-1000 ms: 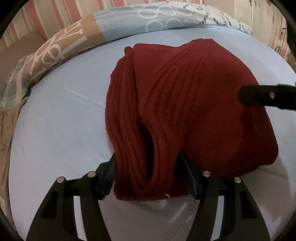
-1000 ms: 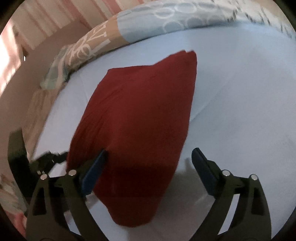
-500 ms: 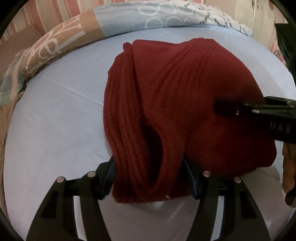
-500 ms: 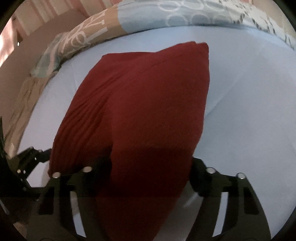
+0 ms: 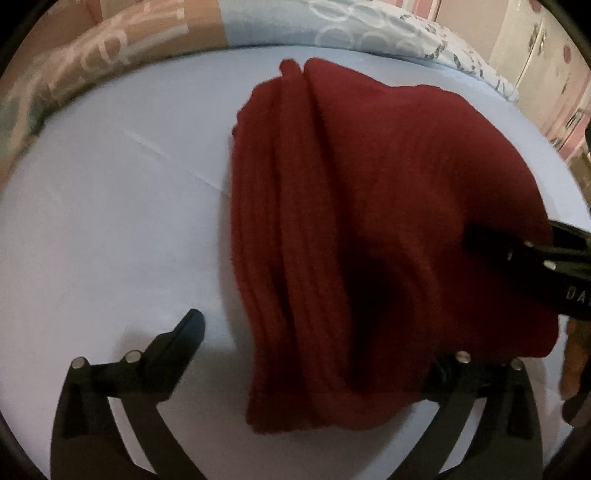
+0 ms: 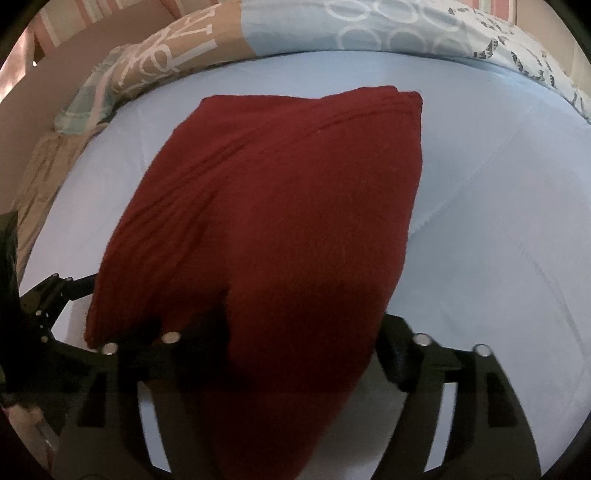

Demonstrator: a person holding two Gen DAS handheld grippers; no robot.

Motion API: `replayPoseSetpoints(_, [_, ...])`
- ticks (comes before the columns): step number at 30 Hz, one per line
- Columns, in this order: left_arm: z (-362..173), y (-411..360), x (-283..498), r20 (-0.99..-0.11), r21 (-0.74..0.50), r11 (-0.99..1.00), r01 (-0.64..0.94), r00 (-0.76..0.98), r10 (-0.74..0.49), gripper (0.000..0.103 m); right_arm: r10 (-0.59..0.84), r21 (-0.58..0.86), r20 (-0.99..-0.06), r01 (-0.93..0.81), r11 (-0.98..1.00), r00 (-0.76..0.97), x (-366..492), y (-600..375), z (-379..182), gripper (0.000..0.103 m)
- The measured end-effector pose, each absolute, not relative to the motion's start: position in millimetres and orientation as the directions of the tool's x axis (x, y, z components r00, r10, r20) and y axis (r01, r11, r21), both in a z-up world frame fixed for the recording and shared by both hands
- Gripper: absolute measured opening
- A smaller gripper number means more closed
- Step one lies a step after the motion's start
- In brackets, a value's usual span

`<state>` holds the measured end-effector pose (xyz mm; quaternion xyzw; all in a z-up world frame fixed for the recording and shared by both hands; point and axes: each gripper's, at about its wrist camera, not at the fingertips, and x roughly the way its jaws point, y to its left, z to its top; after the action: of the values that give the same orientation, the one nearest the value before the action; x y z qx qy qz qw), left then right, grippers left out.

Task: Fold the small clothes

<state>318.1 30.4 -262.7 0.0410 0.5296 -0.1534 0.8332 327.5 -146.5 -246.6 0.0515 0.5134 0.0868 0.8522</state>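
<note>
On the bed (image 5: 110,221), the red garment (image 5: 369,221) lies folded in layers; only release seems left. The left gripper (image 5: 321,354) is opening, one finger clear of it; the right gripper (image 6: 306,354) is opening around its near end.

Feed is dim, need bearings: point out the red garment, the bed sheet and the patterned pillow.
red garment (image 6: 280,206), right wrist view, middle of the top layer.
bed sheet (image 5: 110,221), left wrist view, bare stretch left of the garment.
patterned pillow (image 6: 369,33), right wrist view, ringed blue part.
</note>
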Motion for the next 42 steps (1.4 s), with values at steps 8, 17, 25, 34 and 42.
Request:
replayPoseSetpoints(8, [-260.7, 29.1, 317.9, -0.877, -0.135, 0.938, 0.319, 0.403, -0.263, 0.093, 0.216, 0.202, -0.865, -0.08, 0.976, 0.454, 329.8, -145.7, -249.7, 0.075])
replayPoseSetpoints(17, [-250.8, 13.4, 313.2, -0.84, -0.189, 0.912, 0.365, 0.422, -0.342, 0.043, 0.171, 0.128, -0.853, -0.119, 0.985, 0.493, 331.8, -135.6, -240.9, 0.05])
replayPoseSetpoints(25, [-233.8, 10.3, 299.9, -0.817, -0.136, 0.929, 0.345, 0.492, -0.302, 0.034, 0.165, 0.087, -0.819, -0.165, 0.982, 0.549, 325.2, -134.4, -227.1, 0.039])
replayPoseSetpoints(34, [-182.5, -18.6, 292.9, -0.763, -0.108, 0.938, 0.329, 0.577, -0.29, 0.032, 0.156, 0.009, -0.74, -0.223, 0.975, 0.655, 316.1, -156.3, -175.8, 0.036])
replayPoseSetpoints(42, [-134.7, -70.1, 268.3, -0.711, -0.1, 0.922, 0.375, 0.621, -0.33, 0.032, 0.158, 0.0, -0.666, -0.212, 0.977, 0.729, 283.3, -215.5, -128.9, 0.036])
